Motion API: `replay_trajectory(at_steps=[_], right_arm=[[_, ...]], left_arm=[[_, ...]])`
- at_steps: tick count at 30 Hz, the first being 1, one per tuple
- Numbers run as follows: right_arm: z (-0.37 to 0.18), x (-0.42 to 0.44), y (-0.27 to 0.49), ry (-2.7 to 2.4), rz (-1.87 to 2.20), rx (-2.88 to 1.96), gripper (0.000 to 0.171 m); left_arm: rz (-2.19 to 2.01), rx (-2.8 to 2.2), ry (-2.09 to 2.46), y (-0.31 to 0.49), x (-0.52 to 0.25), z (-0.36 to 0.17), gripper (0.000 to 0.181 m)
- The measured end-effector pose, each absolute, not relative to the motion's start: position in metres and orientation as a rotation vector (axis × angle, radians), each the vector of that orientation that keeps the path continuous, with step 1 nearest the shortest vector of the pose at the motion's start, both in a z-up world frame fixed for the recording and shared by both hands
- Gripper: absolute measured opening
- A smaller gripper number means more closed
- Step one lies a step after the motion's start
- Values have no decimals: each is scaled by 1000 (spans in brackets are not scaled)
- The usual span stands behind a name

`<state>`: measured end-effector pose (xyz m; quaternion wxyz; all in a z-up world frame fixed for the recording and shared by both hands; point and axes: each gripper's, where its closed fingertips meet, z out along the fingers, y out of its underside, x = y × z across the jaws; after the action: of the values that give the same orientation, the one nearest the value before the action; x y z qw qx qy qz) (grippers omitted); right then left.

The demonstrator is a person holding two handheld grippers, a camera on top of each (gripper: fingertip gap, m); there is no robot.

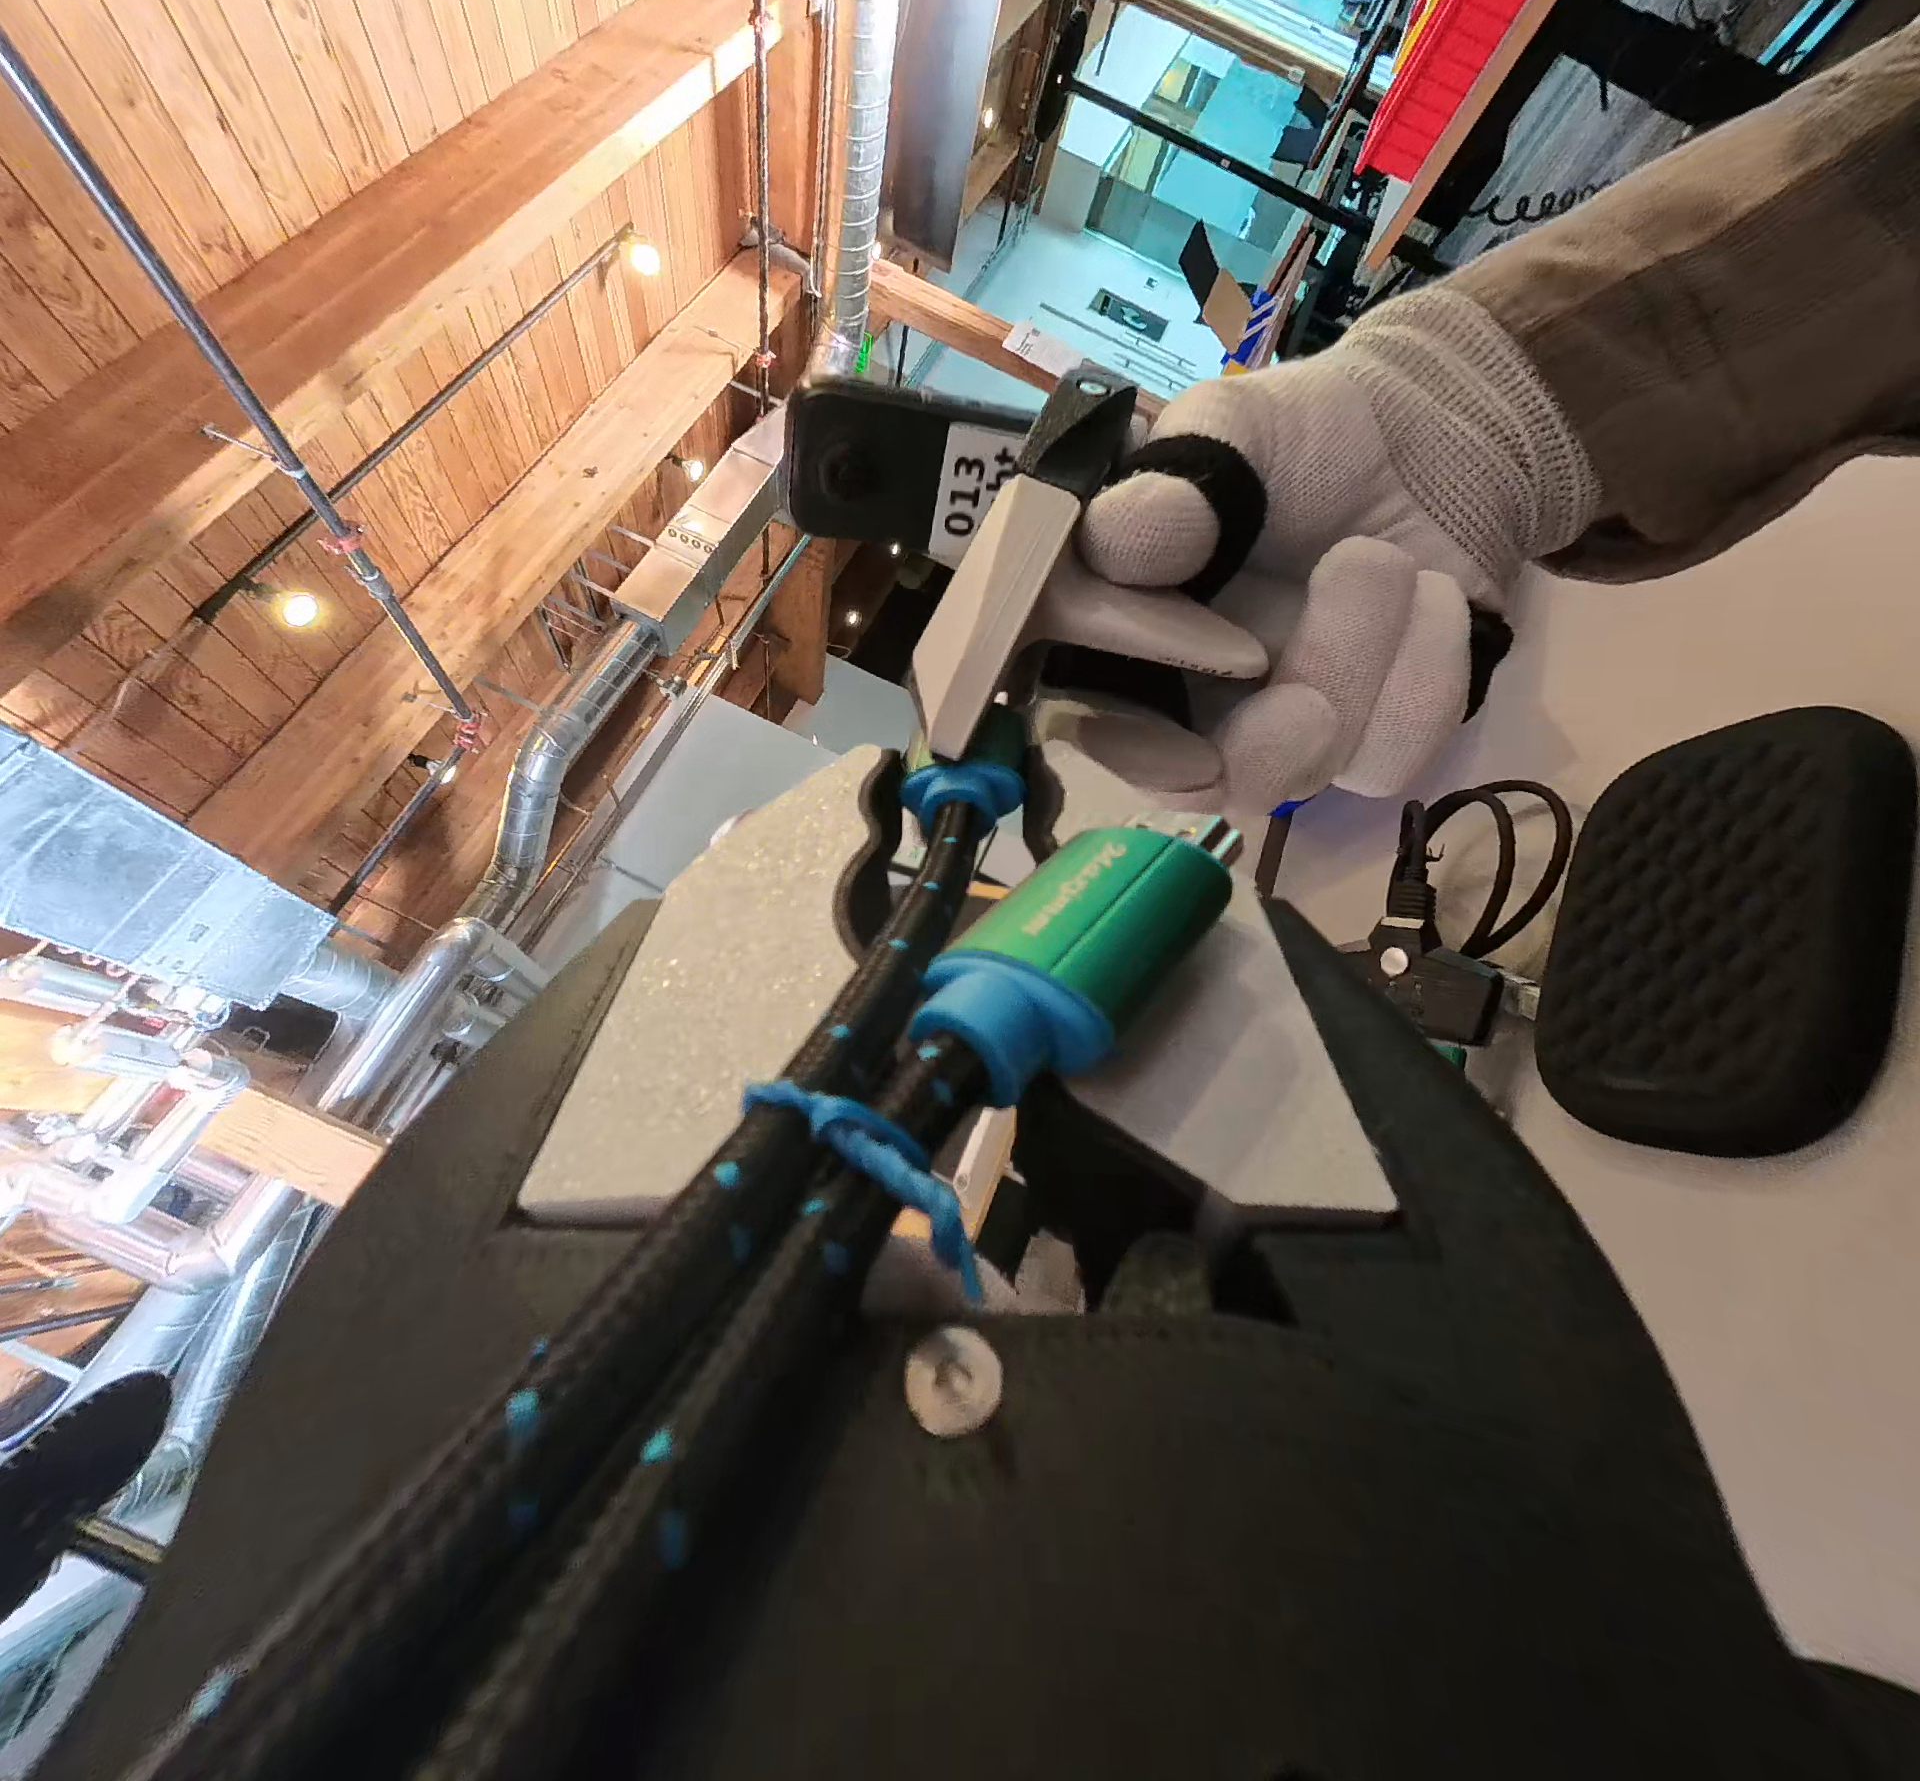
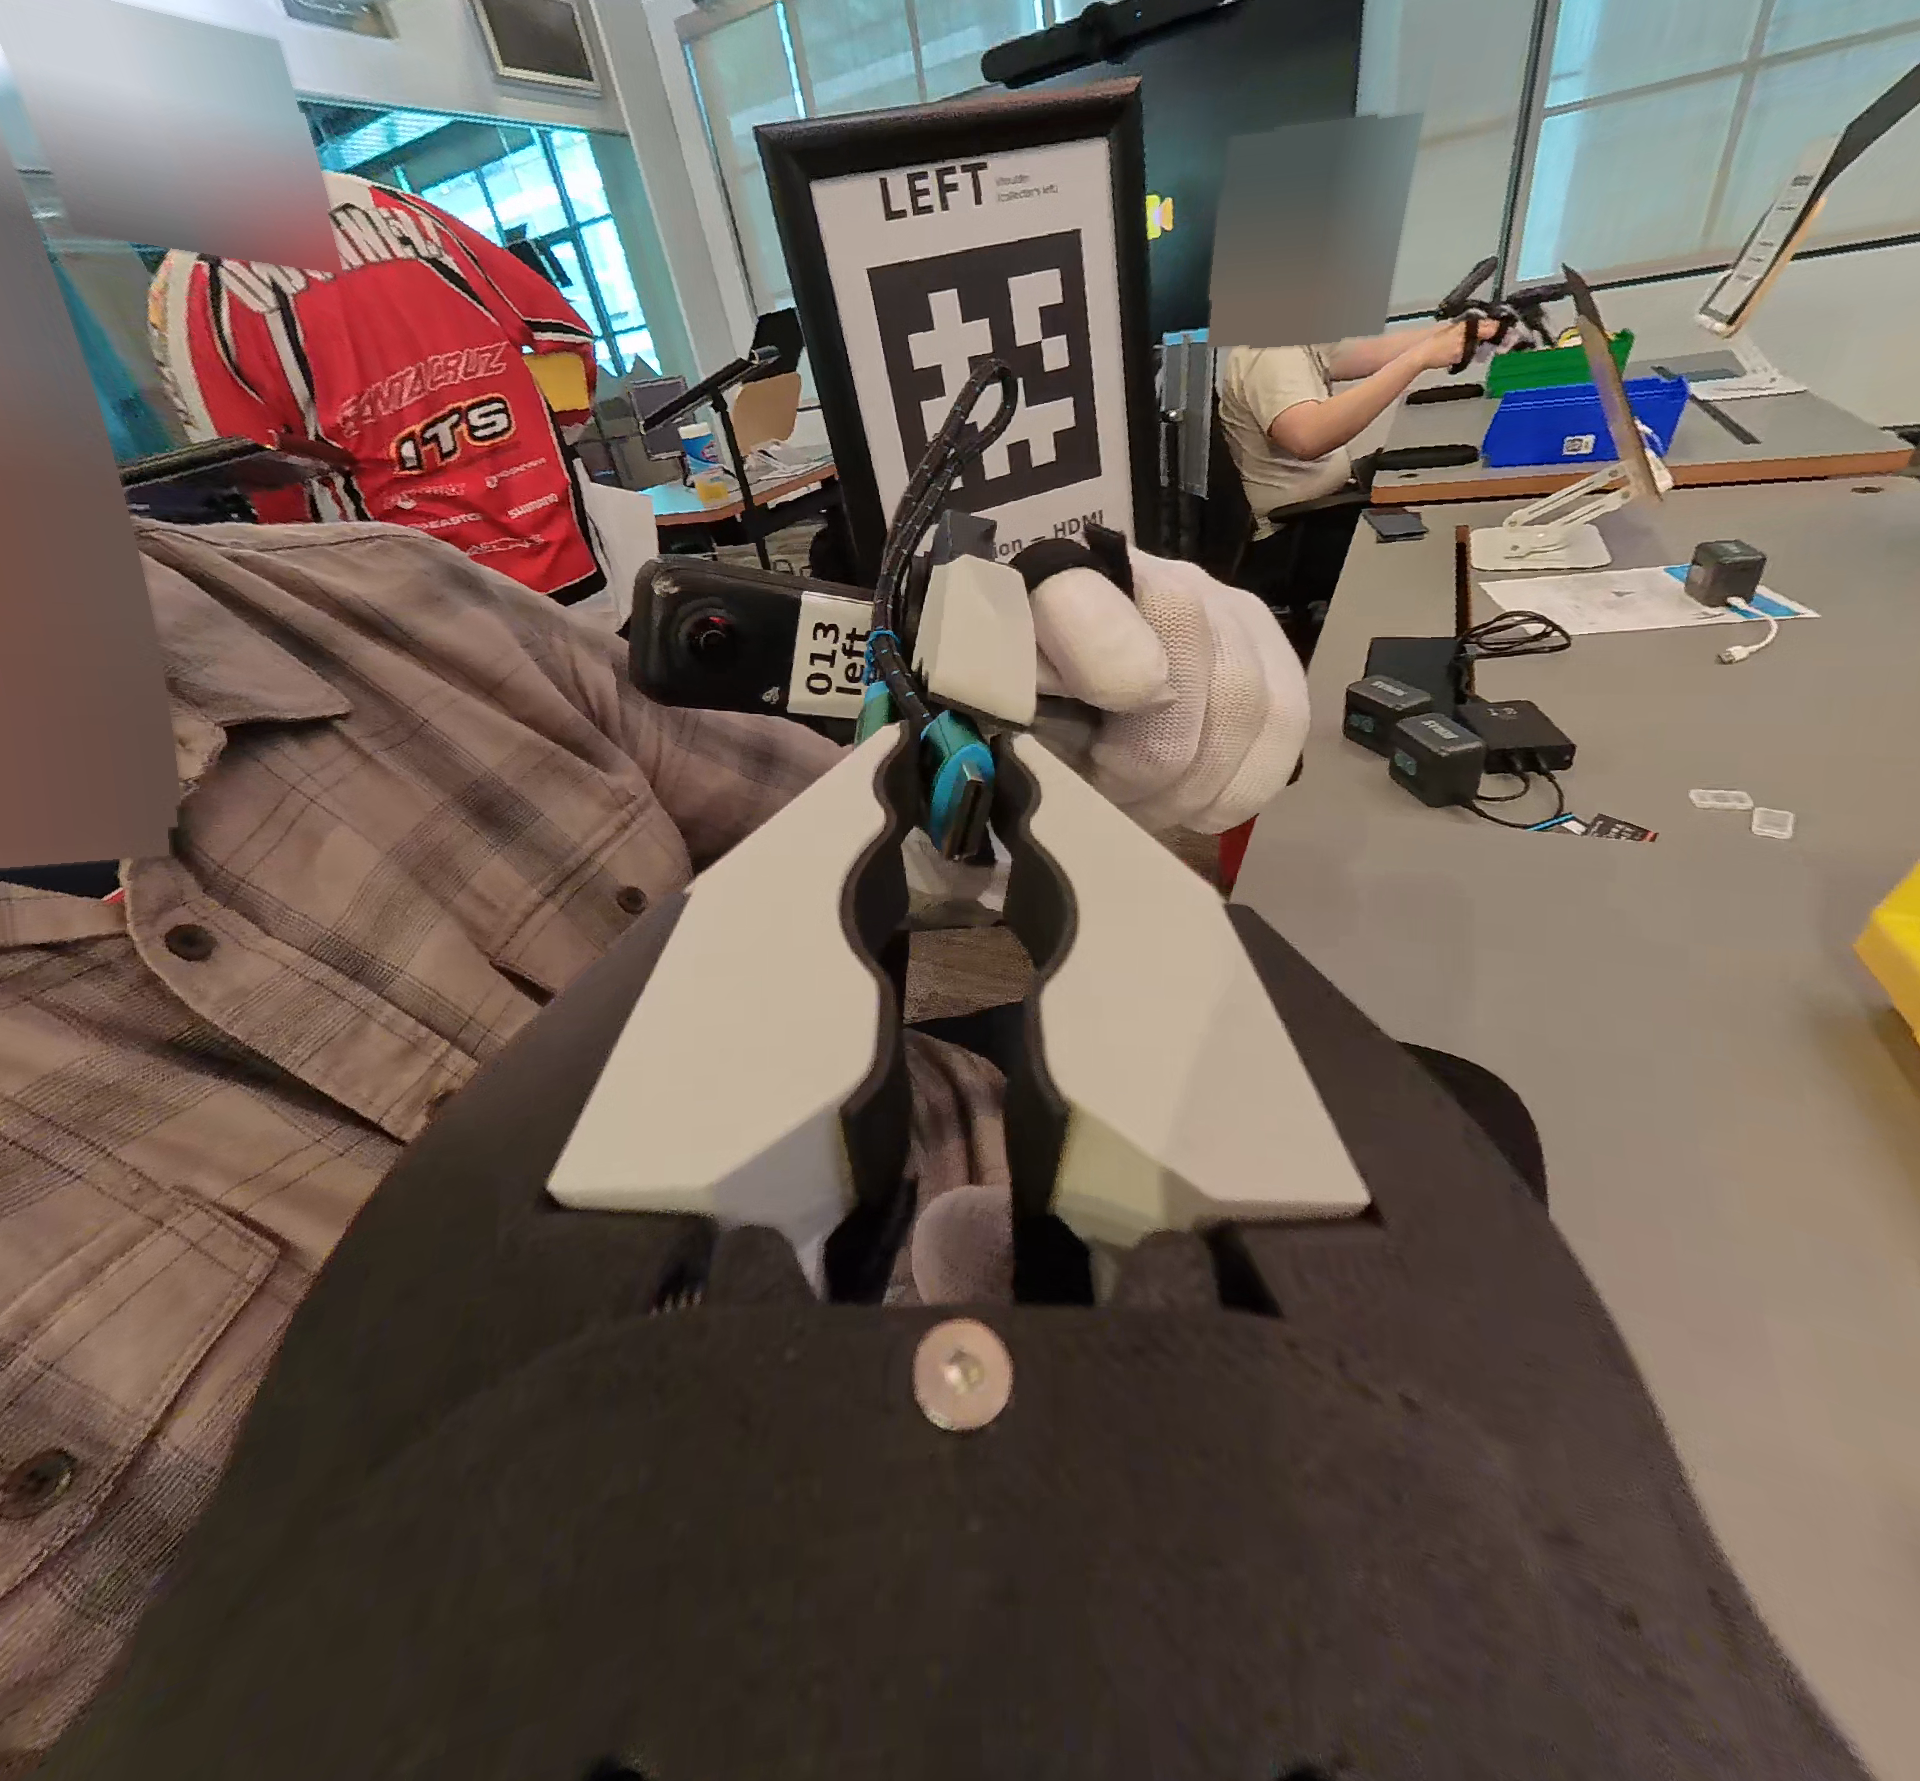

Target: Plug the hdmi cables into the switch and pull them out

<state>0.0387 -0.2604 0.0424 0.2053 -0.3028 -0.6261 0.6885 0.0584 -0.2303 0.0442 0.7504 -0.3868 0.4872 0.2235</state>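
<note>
The left claw [image 2: 961, 692] clamps the black braided HDMI cable [image 1: 894, 1014] behind its green metal plug [image 1: 1101, 921]; the right claw [image 2: 951, 796], slightly parted, brackets another green plug [image 2: 961, 786].

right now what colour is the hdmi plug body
Green, with a blue collar where the black braided cable enters the plug. Left wrist view shows it best.
</note>
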Motion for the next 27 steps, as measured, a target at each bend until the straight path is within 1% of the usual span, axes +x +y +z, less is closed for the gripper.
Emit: replay_trajectory(at_steps=[14,19,21,26,27], right_arm=[[41,44,-266,-1790,1945,-817,10],[39,45,-266,-1795,2003,-837,11],[38,44,-265,-1794,1992,-854,20],[33,40,-254,-1780,1870,-892,50],[35,40,-248,-1758,1850,-902,49]], left_arm=[[470,-816,1073,-236,65,44,22],[545,-801,1081,-234,66,43,22],[526,-797,1069,-236,67,45,22],[536,-794,1049,-236,64,50,22],[524,-802,1041,-235,62,50,22]])
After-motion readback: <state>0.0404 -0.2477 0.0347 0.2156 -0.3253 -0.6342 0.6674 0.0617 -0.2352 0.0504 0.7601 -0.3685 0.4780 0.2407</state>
